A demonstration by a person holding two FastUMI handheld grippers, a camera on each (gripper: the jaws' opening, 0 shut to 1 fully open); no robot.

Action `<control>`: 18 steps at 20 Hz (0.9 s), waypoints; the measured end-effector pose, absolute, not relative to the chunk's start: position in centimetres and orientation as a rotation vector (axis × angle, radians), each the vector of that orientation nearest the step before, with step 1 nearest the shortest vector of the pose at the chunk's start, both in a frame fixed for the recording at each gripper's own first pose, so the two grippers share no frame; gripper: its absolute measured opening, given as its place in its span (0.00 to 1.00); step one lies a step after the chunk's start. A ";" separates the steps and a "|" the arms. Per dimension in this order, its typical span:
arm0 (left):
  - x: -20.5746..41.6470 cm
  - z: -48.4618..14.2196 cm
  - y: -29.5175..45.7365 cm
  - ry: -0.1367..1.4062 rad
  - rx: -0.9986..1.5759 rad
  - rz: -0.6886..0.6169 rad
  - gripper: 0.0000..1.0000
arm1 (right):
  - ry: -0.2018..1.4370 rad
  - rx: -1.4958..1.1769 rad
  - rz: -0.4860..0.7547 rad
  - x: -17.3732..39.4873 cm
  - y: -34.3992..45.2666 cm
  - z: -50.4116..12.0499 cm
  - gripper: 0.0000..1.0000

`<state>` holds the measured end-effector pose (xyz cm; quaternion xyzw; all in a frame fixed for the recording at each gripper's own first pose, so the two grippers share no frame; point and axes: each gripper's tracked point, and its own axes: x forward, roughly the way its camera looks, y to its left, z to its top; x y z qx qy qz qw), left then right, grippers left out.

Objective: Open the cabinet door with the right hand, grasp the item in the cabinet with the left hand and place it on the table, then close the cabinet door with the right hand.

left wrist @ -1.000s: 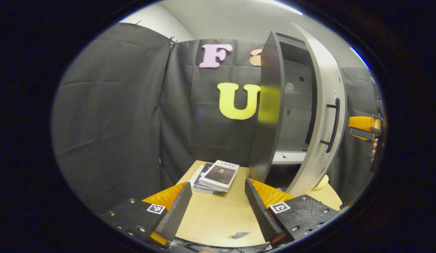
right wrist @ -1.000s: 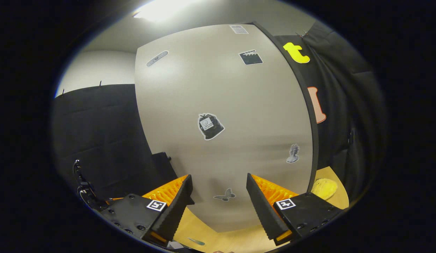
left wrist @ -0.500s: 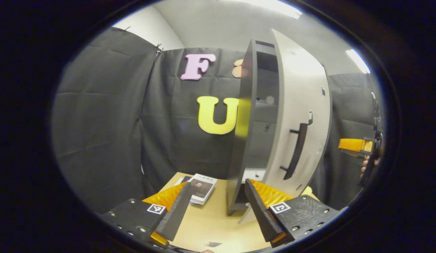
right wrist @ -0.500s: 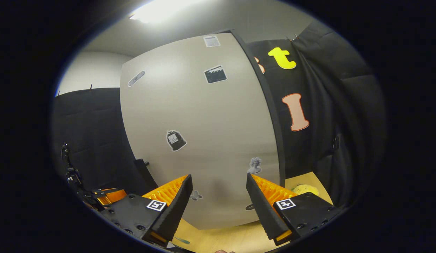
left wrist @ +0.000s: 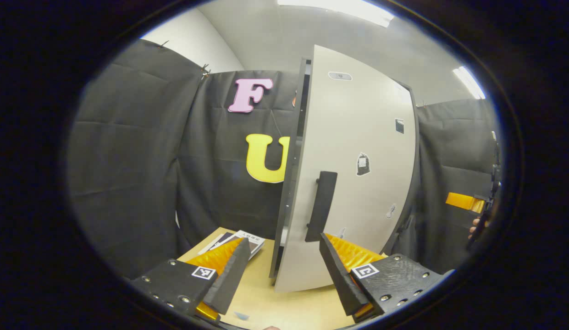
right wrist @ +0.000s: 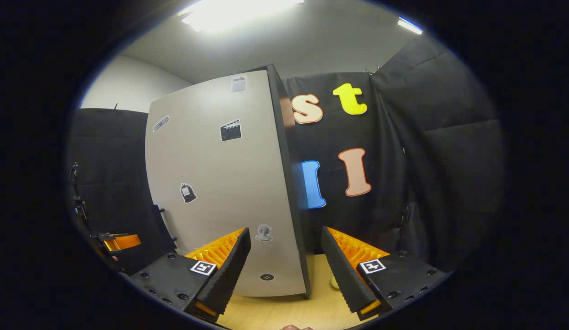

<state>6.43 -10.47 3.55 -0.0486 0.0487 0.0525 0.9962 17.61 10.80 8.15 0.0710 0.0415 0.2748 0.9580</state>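
The cabinet door (left wrist: 353,174) stands almost shut. Books (left wrist: 247,240) lie on the tabletop (left wrist: 284,307), left of the cabinet. Left gripper (left wrist: 282,270) and right gripper (right wrist: 284,270) both hold jaws apart, empty.

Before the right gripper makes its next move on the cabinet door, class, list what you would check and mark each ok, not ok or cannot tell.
1. Item out of the cabinet: books lie on the table, ok.
2. Cabinet door fully shut: a dark gap shows along its handle-side edge, not ok.
3. Left gripper empty, clear of the door's edge: open, holding nothing, ok.
4. Right gripper free to push: open, touching nothing, ok.
5. Door handle unobstructed: ok.
6. Inside of the cabinet clear: hidden by the door, cannot tell.
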 end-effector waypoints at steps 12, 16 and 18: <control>-1.6 1.6 -14.4 0.034 -0.143 0.278 0.92 | 0.142 0.023 0.654 16.3 8.2 2.3 0.98; -0.8 2.0 -14.3 0.036 -0.129 0.268 0.92 | 0.164 0.035 0.613 17.0 8.0 1.8 0.98; 0.3 2.1 -14.3 0.041 -0.140 0.229 0.92 | 0.153 0.028 0.571 17.3 7.7 1.9 0.98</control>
